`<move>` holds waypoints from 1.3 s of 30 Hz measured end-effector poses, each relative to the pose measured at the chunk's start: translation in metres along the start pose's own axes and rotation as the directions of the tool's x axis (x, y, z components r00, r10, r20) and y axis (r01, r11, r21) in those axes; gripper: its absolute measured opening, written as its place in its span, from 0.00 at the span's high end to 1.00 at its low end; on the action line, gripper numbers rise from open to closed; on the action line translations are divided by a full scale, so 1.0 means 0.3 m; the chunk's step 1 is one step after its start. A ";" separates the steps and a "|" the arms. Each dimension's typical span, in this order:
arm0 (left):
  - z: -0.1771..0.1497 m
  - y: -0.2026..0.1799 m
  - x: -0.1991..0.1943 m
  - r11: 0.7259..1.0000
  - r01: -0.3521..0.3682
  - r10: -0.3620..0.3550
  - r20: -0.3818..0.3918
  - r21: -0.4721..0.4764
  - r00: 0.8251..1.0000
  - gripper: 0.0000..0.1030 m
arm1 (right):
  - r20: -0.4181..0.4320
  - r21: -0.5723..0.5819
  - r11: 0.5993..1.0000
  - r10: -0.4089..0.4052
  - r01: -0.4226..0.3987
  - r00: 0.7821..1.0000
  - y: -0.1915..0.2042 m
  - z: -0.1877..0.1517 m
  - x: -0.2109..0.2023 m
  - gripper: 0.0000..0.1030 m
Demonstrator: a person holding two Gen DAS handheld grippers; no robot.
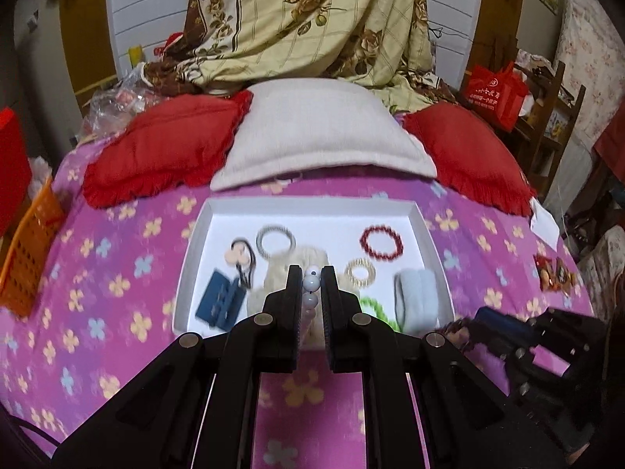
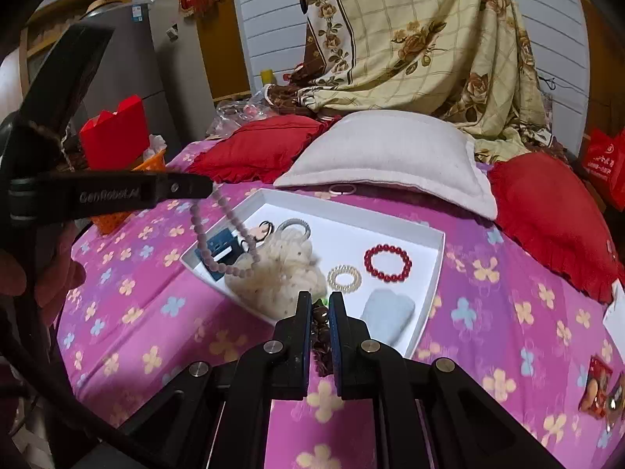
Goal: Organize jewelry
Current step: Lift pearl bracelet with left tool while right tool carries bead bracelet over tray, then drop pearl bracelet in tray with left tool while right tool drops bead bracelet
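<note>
A white tray [image 1: 195, 242] lies on the pink flowered bedspread and also shows in the right wrist view [image 2: 435, 269]. My left gripper [image 1: 311, 273] is shut on a pale bead necklace [image 1: 311, 283]; in the right wrist view the necklace [image 2: 218, 250] hangs from it [image 2: 209, 187] over the tray's left end. My right gripper [image 2: 320, 299] is shut on a dark brown bead bracelet [image 2: 321, 336] at the tray's near edge. In the tray lie a red bead bracelet [image 2: 388, 258], a gold coil hair tie [image 2: 344, 278], a cream scrunchie [image 2: 281, 273], a blue clip [image 1: 218, 299] and a pale blue band [image 2: 388, 312].
A grey pillow [image 2: 390, 156] and two red cushions [image 2: 547, 215] lie behind the tray. An orange basket [image 1: 27, 254] stands at the bed's left edge. A small packet [image 2: 597, 391] lies on the bedspread at the right. A floral blanket [image 2: 422, 39] is piled at the back.
</note>
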State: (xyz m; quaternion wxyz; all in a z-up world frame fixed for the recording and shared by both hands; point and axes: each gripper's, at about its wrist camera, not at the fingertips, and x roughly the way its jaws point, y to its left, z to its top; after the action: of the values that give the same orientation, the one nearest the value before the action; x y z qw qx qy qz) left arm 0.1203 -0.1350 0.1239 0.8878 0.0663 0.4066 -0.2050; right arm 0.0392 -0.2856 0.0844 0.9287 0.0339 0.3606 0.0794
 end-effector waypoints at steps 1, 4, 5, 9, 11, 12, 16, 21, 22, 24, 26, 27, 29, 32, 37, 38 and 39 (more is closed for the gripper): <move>0.023 -0.008 0.012 1.000 -0.006 0.006 0.001 0.004 1.000 0.92 | -0.002 0.002 1.000 0.000 0.000 1.000 -0.005 0.010 0.010 0.92; 0.080 -0.037 0.059 0.999 -0.027 0.027 0.007 0.020 1.000 0.92 | -0.014 0.006 1.000 -0.007 0.007 1.000 -0.023 0.042 0.054 0.92; 0.095 -0.044 0.076 0.999 -0.028 0.028 0.011 0.023 1.000 0.92 | -0.017 0.007 1.000 -0.008 0.008 1.000 -0.028 0.050 0.068 0.92; 0.165 -0.076 0.181 0.999 -0.028 0.028 0.002 0.020 1.000 0.92 | -0.035 0.021 1.000 -0.008 0.009 0.999 -0.063 0.084 0.146 0.92; 0.190 -0.083 0.236 1.000 -0.023 0.023 -0.007 0.011 1.000 0.92 | -0.041 0.034 0.999 -0.001 0.003 0.999 -0.081 0.099 0.183 0.92; 0.200 -0.085 0.268 1.000 -0.021 0.021 -0.013 0.006 1.000 0.92 | -0.045 0.044 0.999 0.004 -0.002 0.999 -0.094 0.110 0.210 0.92; 0.221 -0.068 0.406 0.999 -0.028 0.027 -0.051 -0.030 0.998 0.92 | -0.055 0.089 0.996 0.024 -0.019 0.998 -0.152 0.148 0.301 0.92; 0.161 -0.005 0.534 0.995 -0.085 0.078 -0.120 -0.055 0.990 0.92 | -0.120 0.122 0.992 -0.015 0.030 0.993 -0.244 0.142 0.432 0.92; 0.140 0.006 0.547 0.994 -0.097 0.090 -0.127 -0.054 0.988 0.92 | -0.136 0.125 0.991 -0.033 0.051 0.990 -0.262 0.131 0.456 0.92; 0.109 0.025 0.564 0.992 -0.115 0.107 -0.137 -0.053 0.985 0.92 | -0.152 0.135 0.987 -0.064 0.085 0.986 -0.295 0.109 0.488 0.92; 0.080 0.034 0.571 0.992 -0.118 0.110 -0.141 -0.051 0.984 0.92 | -0.164 0.155 0.983 -0.070 0.096 0.984 -0.318 0.090 0.510 0.92; 0.068 0.035 0.568 0.992 -0.116 0.108 -0.136 -0.048 0.985 0.92 | -0.167 0.159 0.982 -0.071 0.098 0.983 -0.325 0.084 0.516 0.92; 0.057 0.031 0.558 0.993 -0.110 0.105 -0.118 -0.043 0.988 0.91 | -0.171 0.157 0.981 -0.088 0.115 0.981 -0.331 0.074 0.531 0.92; 0.042 0.022 0.541 0.995 -0.091 0.088 -0.085 -0.039 0.993 0.71 | -0.163 0.155 0.978 -0.113 0.139 0.980 -0.336 0.069 0.542 0.92; 0.020 0.017 0.509 0.995 -0.083 0.080 -0.053 -0.050 0.995 0.55 | -0.169 0.176 0.973 -0.120 0.149 0.978 -0.344 0.061 0.544 0.87; 0.015 0.017 0.503 0.995 -0.082 0.080 -0.050 -0.052 0.996 0.54 | -0.163 0.183 0.972 -0.117 0.147 0.980 -0.343 0.058 0.534 0.82; 0.010 0.017 0.497 0.995 -0.081 0.079 -0.047 -0.054 0.996 0.53 | -0.151 0.189 0.971 -0.117 0.145 0.982 -0.338 0.054 0.518 0.78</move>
State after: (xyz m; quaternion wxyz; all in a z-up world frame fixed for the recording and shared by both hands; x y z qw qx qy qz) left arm 0.2119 -0.1776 0.0140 0.8875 0.0622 0.4290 -0.1561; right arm 0.1756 -0.3588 -0.0190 0.8966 0.0973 0.4318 -0.0164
